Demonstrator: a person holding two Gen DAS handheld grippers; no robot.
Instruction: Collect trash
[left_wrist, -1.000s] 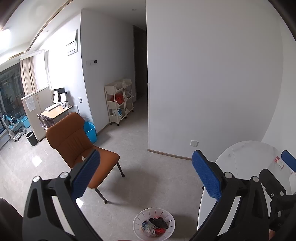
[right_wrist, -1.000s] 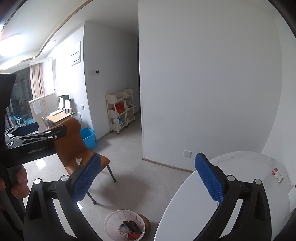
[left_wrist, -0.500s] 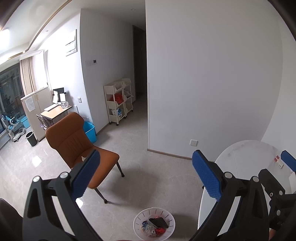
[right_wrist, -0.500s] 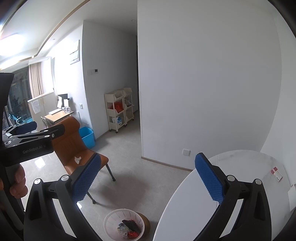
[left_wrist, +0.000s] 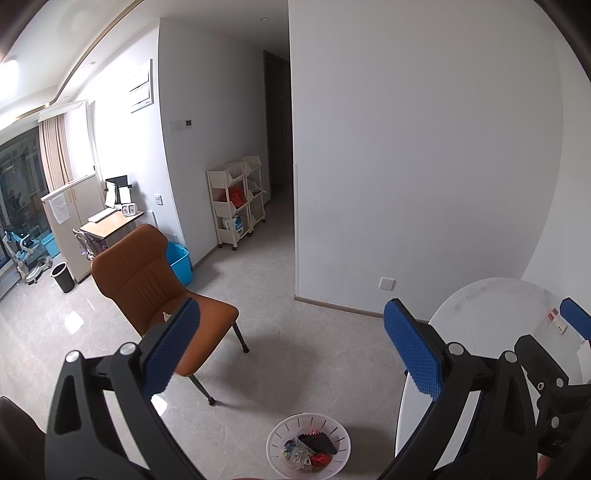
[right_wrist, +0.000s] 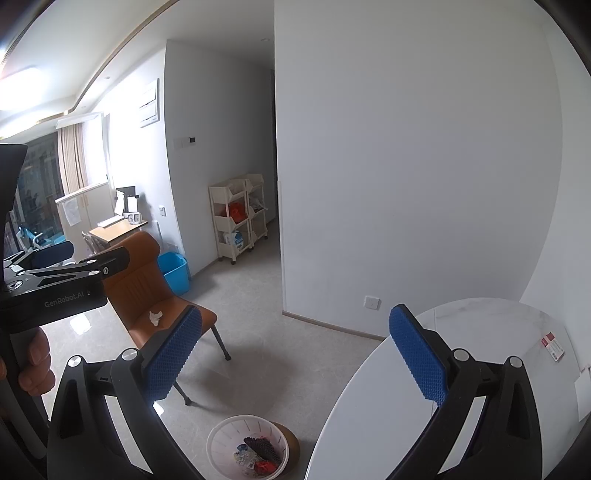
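A white slotted trash basket (left_wrist: 308, 448) stands on the floor below, holding several wrappers and a black ridged piece; it also shows in the right wrist view (right_wrist: 248, 447). A crumpled white tissue (right_wrist: 155, 317) lies on the seat of the brown chair (right_wrist: 146, 295). My left gripper (left_wrist: 291, 350) is open and empty, held high above the floor. My right gripper (right_wrist: 295, 350) is open and empty too, over the edge of the round white table (right_wrist: 480, 332). A small red-and-white packet (right_wrist: 553, 345) lies on the table's far right.
The brown chair (left_wrist: 147, 280) stands left of the basket. A blue bin (left_wrist: 179, 262) sits behind it by the wall. A white shelf cart (left_wrist: 236, 203) stands near the hallway. A desk (left_wrist: 110, 221) and black bin (left_wrist: 62, 277) are at far left.
Almost nothing has moved. The right wrist view has shifted slightly, so the basket and table sit a little differently in frame. Both grippers stay open.
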